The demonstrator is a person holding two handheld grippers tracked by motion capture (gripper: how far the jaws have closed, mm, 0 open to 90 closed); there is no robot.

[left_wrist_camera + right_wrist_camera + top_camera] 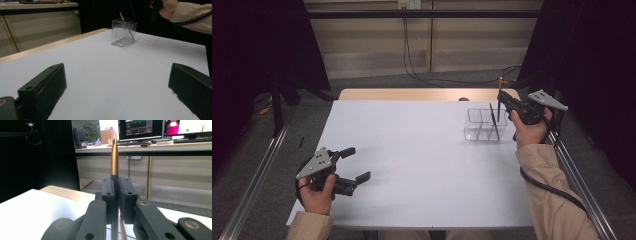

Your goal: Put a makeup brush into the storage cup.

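Note:
My right gripper (502, 97) is shut on a slim pen (499, 111) with a gold top (114, 157), held upright at the table's far right. The pen's dark shaft runs down into a clear plastic box with compartments (484, 127). I cannot tell whether its end touches the bottom. A second thin dark stick (492, 120) leans inside the box. In the right gripper view the pads (125, 195) press the pen from both sides. My left gripper (355, 163) rests at the near left, open and holding nothing; across the table from it stands the box (124, 32).
White sheet (412, 165) covers the table, with a strip of bare wood (412, 94) along the far edge. Metal rails (257, 175) run along both sides. Cables (432, 77) lie on the floor behind. A desk with monitors (140, 130) stands far off.

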